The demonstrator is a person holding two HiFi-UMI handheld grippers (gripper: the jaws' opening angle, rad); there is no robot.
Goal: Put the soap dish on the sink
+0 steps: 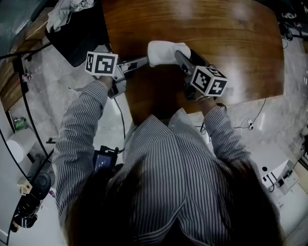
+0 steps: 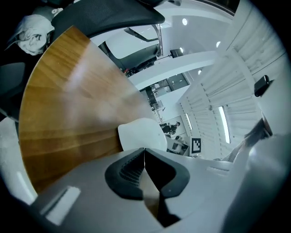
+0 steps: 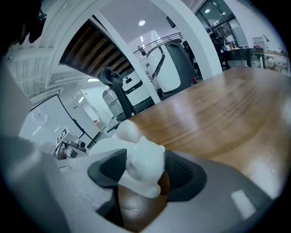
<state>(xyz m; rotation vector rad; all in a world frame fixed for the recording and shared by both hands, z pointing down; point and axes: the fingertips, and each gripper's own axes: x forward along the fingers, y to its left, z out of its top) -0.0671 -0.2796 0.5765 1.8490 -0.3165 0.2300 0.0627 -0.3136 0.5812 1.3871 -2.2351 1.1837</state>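
Observation:
The white soap dish [image 1: 166, 52] is held just above the round wooden table [image 1: 226, 38], between my two grippers. My right gripper [image 1: 182, 56] comes in from the right and is shut on it. In the right gripper view a knobbly white end of the dish [image 3: 144, 166] is pinched between the dark pads. My left gripper [image 1: 143, 61] reaches the dish's left edge. In the left gripper view its jaws [image 2: 144, 157] are shut pad against pad with nothing between them, and the dish [image 2: 141, 133] lies just past the tips. Whether they touch it is unclear.
A black office chair [image 1: 79, 36] with a white cloth [image 1: 67, 12] on it stands at the table's left. The table's near edge [image 1: 144, 113] runs close to the person's body. Cables [image 1: 250, 125] and equipment lie on the pale floor around.

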